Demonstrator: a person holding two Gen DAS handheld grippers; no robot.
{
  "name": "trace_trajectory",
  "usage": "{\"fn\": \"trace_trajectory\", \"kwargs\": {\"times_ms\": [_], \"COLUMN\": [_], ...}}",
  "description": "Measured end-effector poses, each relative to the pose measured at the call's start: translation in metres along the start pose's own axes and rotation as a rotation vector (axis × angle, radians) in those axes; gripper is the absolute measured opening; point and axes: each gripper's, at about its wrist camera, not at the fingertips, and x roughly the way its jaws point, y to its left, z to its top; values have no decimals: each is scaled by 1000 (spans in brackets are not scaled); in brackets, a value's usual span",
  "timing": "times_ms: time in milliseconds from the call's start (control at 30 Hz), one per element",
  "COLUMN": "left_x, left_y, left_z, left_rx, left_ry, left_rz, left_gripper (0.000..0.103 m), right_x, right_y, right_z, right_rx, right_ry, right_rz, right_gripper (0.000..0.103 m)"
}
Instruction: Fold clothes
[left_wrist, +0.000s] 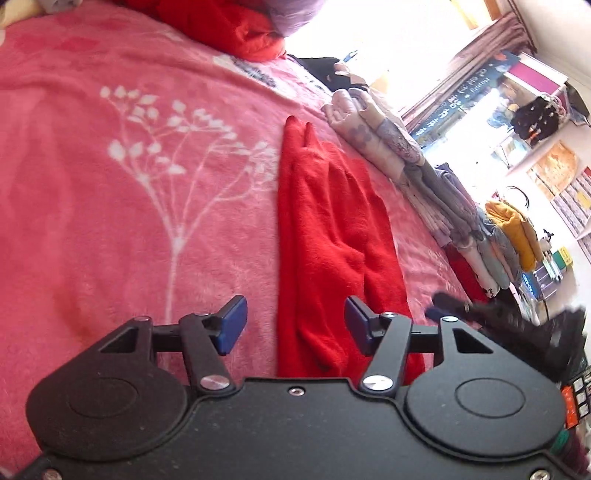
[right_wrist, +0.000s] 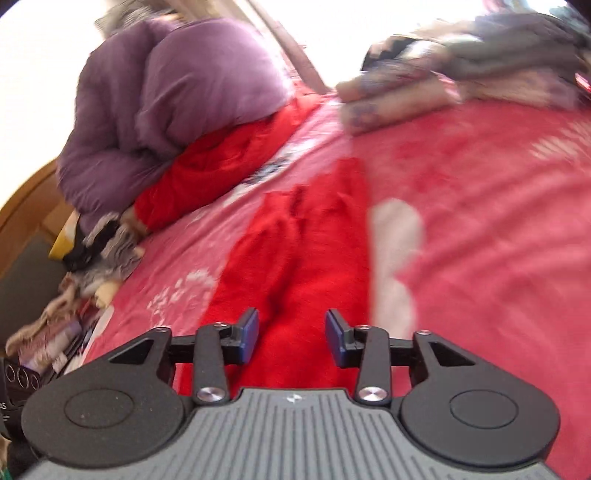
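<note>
A bed (left_wrist: 110, 221) covered by a pink blanket printed with white sprigs fills both views. Along its far edge, a row of folded clothes (left_wrist: 406, 162) is seen, with a purple padded jacket (right_wrist: 177, 92) heaped toward one corner beside more red cloth. A red garment (left_wrist: 332, 240) is laid in a long, narrow fold toward the middle of the bed. It is judged soft, light and limp, best pinched at an end corner through all layers. The left tongs (left_wrist: 295, 325) are held partly open and empty above its near end; the right tongs (right_wrist: 291, 338) likewise, nothing gripped.
</note>
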Motion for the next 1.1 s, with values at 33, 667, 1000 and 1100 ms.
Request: {"fn": "trace_trajectory", "kwargs": {"times_ms": [33, 667, 1000, 1100], "left_x": [0, 3, -7, -6], "left_y": [4, 21, 1, -3], "left_z": [-2, -30, -45, -53], "left_rx": [-29, -302, -343, -271], "left_ry": [12, 64, 59, 100], "left_rz": [-11, -89, -100, -63], "left_gripper": [58, 47, 18, 21], "right_x": [-9, 0, -8, -27], "right_y": [-14, -49, -59, -62], "right_z": [-7, -75, -78, -75], "right_rx": [49, 406, 486, 489], "right_ry": [-4, 59, 55, 55], "right_rz": [-12, 230, 247, 241], "right_gripper": [48, 72, 21, 21]}}
